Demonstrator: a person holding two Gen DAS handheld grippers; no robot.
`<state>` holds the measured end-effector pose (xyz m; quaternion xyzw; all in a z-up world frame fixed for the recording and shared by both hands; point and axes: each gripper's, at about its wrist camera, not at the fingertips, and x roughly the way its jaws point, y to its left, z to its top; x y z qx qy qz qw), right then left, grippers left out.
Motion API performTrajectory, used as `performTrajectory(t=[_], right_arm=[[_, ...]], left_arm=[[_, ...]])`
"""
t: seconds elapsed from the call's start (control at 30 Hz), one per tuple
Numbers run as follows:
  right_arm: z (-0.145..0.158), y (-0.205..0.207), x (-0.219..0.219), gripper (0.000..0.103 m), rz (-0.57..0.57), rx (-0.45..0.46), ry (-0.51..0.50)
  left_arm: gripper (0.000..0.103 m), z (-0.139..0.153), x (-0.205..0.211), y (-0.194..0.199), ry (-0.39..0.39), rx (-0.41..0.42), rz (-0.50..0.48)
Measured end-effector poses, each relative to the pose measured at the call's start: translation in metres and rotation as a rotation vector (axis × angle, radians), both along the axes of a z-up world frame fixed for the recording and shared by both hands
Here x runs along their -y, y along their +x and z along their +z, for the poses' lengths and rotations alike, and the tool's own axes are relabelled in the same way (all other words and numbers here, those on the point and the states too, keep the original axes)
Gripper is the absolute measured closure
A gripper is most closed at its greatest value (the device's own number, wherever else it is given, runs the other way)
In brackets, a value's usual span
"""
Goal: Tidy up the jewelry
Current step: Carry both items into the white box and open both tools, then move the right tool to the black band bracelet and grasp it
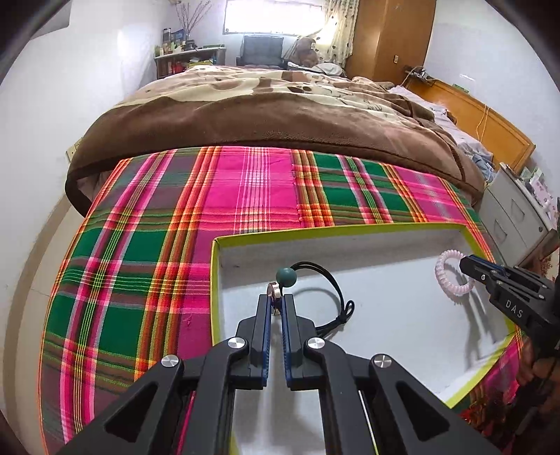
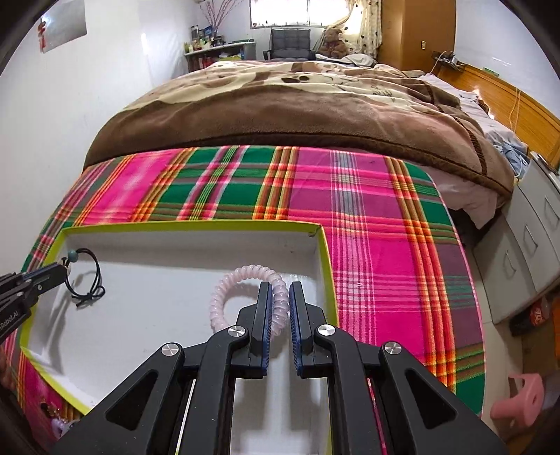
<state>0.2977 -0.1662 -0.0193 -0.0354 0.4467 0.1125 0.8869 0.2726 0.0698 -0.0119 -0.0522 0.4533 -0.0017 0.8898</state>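
Left gripper fingers pinch beaded black cord; right gripper fingers pinch pink coil, both over tray.

Bright window glare, soft shadows, heavy fisheye edge warping.

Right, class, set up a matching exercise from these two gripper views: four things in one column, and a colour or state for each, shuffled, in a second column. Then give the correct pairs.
Things:
1. spiral hair tie
2. bead
3. box
4. blanket

Colours or states:
A. brown, spread over the bed
B. pale pink, gripped by the right gripper
C. yellow-green rim, white inside, open on the plaid cloth
D. dark green, on a black cord, just past the left gripper

Pairs: 1-B, 2-D, 3-C, 4-A
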Motion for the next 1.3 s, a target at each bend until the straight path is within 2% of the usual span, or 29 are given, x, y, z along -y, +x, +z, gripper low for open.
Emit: performTrajectory(t=[0.4,0.5,0.57,0.7,0.73,0.77,0.83,0.9,1.1,1.3], right_arm=[[-0.005,0.006,-0.006,0.093,0.008,-0.027,-0.029],[-0.004,0.006,-0.007,0.09,0.008,-0.022,-0.027],[-0.003,0.005,-0.006,0.085,0.008,-0.019,-0.023],[-0.001,0.003,-0.006,0.083,0.02,-0.016,-0.012],[0.0,0.003,-0.005,0.078,0.02,-0.014,-0.012],[0.001,0.002,-0.005,0.065,0.024,-0.015,-0.007],[0.004,-0.001,-0.006,0.055,0.043,-0.013,0.018],[0.008,-0.005,-0.007,0.055,0.038,0.01,0.001],[0.021,-0.018,-0.002,0.055,0.032,0.023,0.037],[0.041,-0.048,0.007,0.055,0.04,0.057,0.06]], left_arm=[[0.097,-0.005,0.003,0.003,0.009,-0.016,0.005],[0.097,-0.005,0.002,0.003,0.019,-0.019,0.01],[0.093,-0.005,0.002,0.002,0.011,-0.019,0.012],[0.08,-0.004,0.004,0.001,0.006,-0.013,0.005],[0.077,-0.003,0.004,0.0,0.007,-0.011,0.006],[0.075,-0.002,0.004,-0.001,0.004,-0.011,0.009],[0.071,0.001,0.004,-0.004,-0.02,-0.001,0.01],[0.066,0.006,0.006,-0.008,-0.022,0.012,-0.005],[0.066,0.023,0.008,-0.027,-0.025,0.05,0.003],[0.066,0.045,0.011,-0.061,-0.02,0.106,0.005]])
